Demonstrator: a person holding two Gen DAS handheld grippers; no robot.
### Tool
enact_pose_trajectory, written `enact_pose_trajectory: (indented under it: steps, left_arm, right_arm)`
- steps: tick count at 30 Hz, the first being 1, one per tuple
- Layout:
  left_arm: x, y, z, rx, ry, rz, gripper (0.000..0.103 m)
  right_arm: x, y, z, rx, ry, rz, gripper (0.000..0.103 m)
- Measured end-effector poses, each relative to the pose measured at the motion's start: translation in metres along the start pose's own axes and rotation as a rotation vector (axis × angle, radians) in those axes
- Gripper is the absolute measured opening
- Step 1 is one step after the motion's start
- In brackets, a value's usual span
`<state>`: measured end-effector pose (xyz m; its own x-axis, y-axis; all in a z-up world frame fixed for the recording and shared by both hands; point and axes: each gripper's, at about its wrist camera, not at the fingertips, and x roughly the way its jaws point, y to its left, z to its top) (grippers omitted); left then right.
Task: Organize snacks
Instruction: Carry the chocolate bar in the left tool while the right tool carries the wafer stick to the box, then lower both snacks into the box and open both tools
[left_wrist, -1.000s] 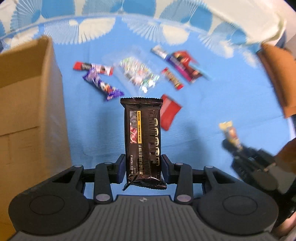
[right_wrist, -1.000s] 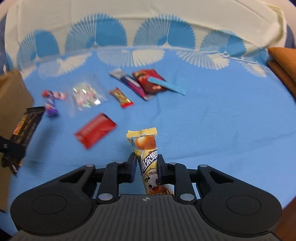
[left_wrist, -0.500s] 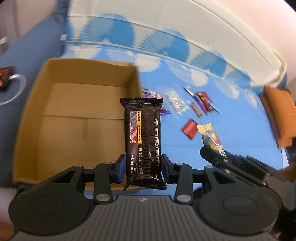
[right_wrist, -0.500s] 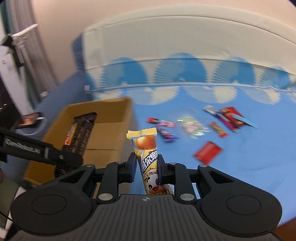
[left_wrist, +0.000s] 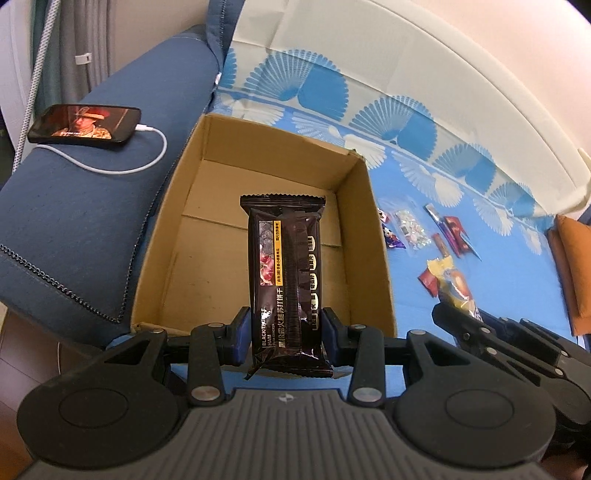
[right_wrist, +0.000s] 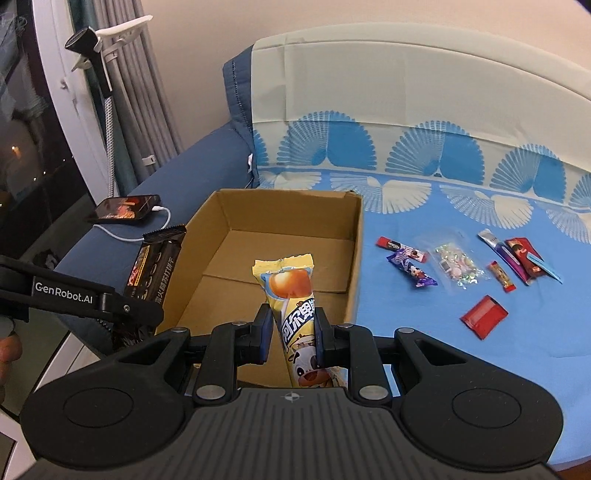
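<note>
My left gripper (left_wrist: 284, 334) is shut on a black cracker packet (left_wrist: 286, 266), held upright above the near edge of an open cardboard box (left_wrist: 373, 236). My right gripper (right_wrist: 291, 332) is shut on a yellow snack packet (right_wrist: 291, 291), held upright over the same box (right_wrist: 354, 258) at its near rim. The box floor shows bare. The black packet (right_wrist: 157, 269) and left gripper also show in the right wrist view, left of the box. The yellow packet (left_wrist: 452, 282) shows in the left wrist view, right of the box.
Several loose snacks lie on the blue bed sheet right of the box: a red packet (right_wrist: 484, 321), a clear candy bag (right_wrist: 456, 266), a purple wrapper (right_wrist: 410, 271). A phone (left_wrist: 85, 125) with a white cable lies on the blue sofa arm. An orange cushion (left_wrist: 572, 266) is at far right.
Both grippers have swung left from the scattered snacks to the box, carrying their packets. The box now sits directly ahead of both.
</note>
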<state>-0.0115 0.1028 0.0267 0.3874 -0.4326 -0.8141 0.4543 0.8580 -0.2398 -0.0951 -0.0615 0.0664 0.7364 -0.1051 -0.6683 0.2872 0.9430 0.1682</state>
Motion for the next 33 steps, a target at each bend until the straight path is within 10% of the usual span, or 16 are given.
enact_pose_trajectory:
  steps: [33]
  left_arm:
    - [0.074,0.017,0.035,0.013,0.067,0.099,0.044]
  right_arm:
    - [0.086,0.006,0.017,0.045,0.073,0.003,0.024]
